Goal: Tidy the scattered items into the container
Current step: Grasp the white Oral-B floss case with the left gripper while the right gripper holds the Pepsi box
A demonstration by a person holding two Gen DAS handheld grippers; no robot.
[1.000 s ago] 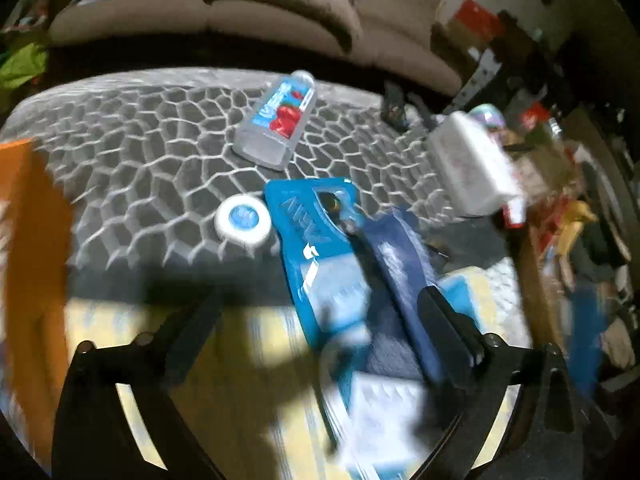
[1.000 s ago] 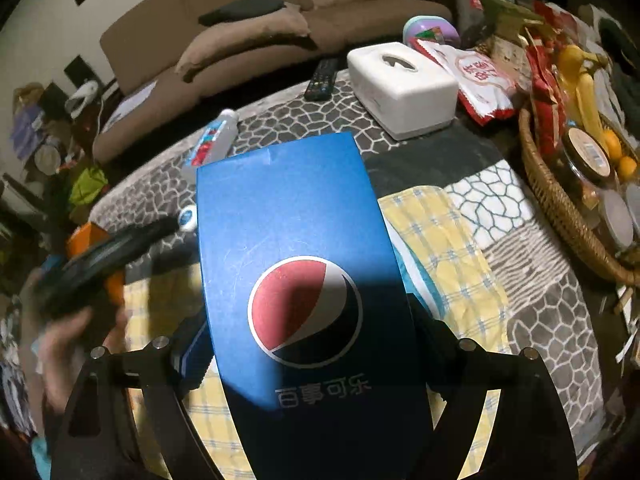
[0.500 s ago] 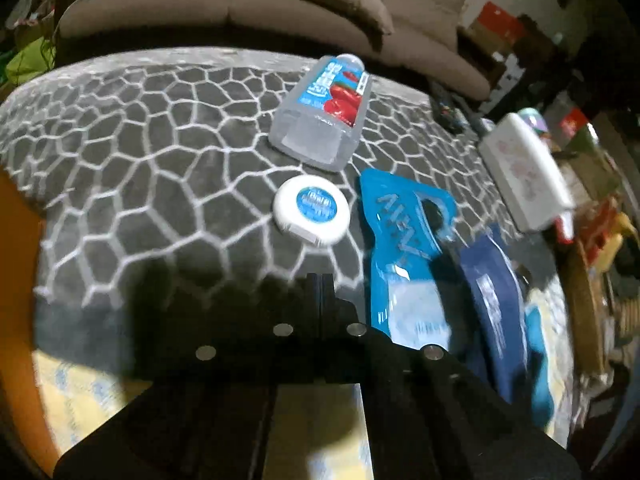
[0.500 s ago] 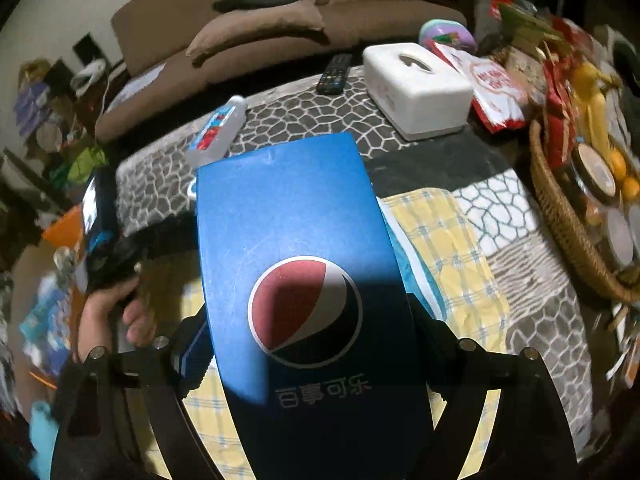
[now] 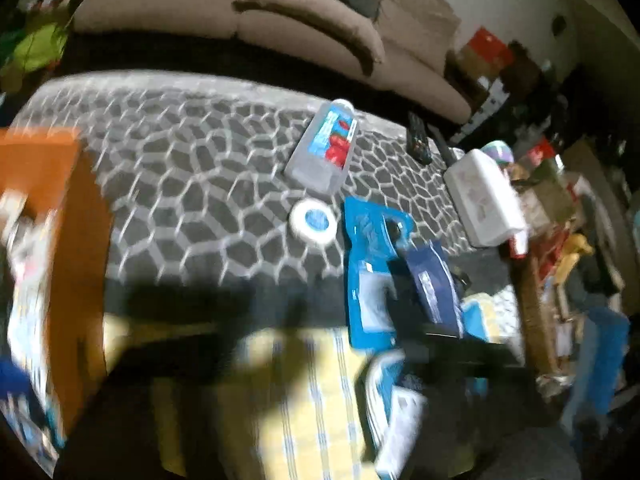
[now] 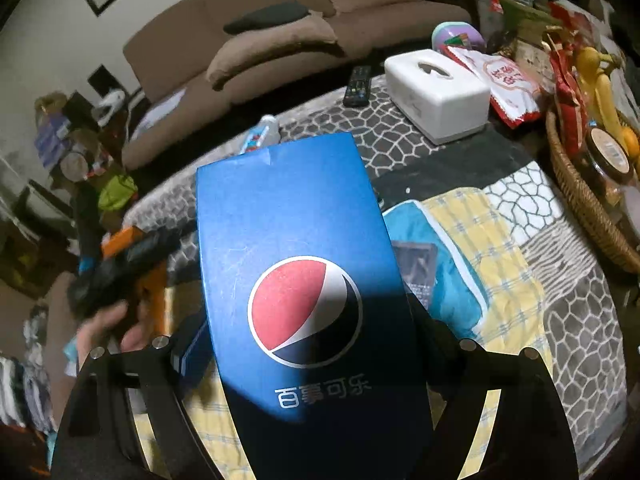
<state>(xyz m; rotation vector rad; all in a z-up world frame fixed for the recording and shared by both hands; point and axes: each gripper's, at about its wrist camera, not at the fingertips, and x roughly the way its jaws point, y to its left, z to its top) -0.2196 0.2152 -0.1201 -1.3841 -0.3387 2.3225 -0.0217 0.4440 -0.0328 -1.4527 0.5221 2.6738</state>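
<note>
the right gripper [image 6: 312,360] jaws clamp a blue pepsi box [image 6: 296,280]; the left gripper [image 6: 120,268] jaws (blurred) have just been opening, nothing between them.

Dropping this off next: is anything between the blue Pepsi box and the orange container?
Yes. The left hand, holding the left tool, its jaws just opened and empty, sits in front of the orange container, left of the blue Pepsi box.
</note>
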